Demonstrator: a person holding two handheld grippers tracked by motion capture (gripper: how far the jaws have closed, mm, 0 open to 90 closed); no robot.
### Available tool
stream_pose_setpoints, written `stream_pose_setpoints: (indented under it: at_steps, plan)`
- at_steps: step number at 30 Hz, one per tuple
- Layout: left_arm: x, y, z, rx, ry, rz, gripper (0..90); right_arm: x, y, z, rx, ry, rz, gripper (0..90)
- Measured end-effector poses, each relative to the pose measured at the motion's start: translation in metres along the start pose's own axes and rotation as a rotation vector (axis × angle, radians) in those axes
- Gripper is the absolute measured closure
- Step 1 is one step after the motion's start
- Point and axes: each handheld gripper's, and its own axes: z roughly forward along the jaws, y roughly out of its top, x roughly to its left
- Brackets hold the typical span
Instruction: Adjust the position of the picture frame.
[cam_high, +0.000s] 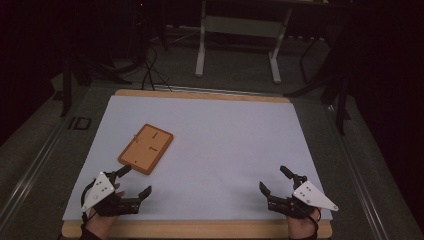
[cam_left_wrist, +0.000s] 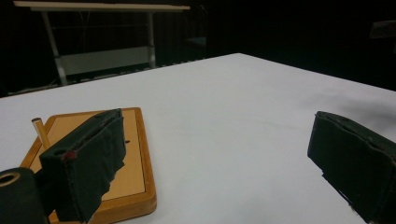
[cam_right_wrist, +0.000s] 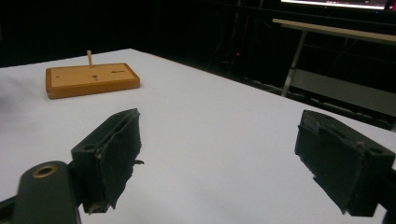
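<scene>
probably handling as a stiff, light wooden block with a thin, fragile peg; gripping across its long edges. both tools, left and right, spreading wide, holding nothing.

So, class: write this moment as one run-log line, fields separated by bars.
left gripper: open, empty, beside wooden block | right gripper: open, empty | peg: upright in block | white table

I work at a table with a wood edge and a pale, matte white top. Beyond its far edge is grey floor with black cables trailing across it. A white-legged desk frame stands behind, and the room around me lies in deep darkness.
</scene>
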Motion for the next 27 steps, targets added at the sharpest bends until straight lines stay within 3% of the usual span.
stream_pose_setpoints:
  at_steps: [4,5,7,11,15,16,18,20,27]
  plan:
    - [-0.001,0.001,0.0,0.022,-0.001,0.012,4.7,0.001,0.0,0.0,-0.001,-0.001,-0.009,14.4]
    - [-0.001,0.003,-0.001,0.011,-0.041,-0.023,4.6,0.001,0.001,0.0,-0.005,-0.001,-0.012,14.5]
    - [-0.003,0.005,-0.002,0.012,-0.046,-0.016,4.6,0.001,0.001,-0.001,-0.01,0.002,-0.014,15.0]
    - [-0.005,0.008,0.0,0.057,-0.081,-0.052,4.6,0.002,0.002,-0.001,-0.01,0.006,-0.021,15.3]
    - [-0.008,0.014,-0.001,0.086,-0.059,-0.013,4.3,0.002,0.002,-0.001,-0.007,0.001,-0.034,15.3]
    - [-0.004,0.019,-0.002,0.082,-0.076,-0.003,4.3,0.003,0.002,-0.001,-0.011,0.002,-0.033,15.3]
    - [-0.002,0.022,-0.002,0.093,-0.062,-0.005,4.3,0.004,0.003,-0.001,-0.01,0.001,-0.035,15.3]
    - [0.01,0.028,-0.003,0.088,-0.03,-0.032,4.4,0.005,0.003,0.0,-0.011,0.006,-0.034,15.2]
    - [0.037,0.037,0.006,0.104,0.016,-0.036,4.6,0.006,0.002,0.001,0.0,0.014,-0.022,15.2]
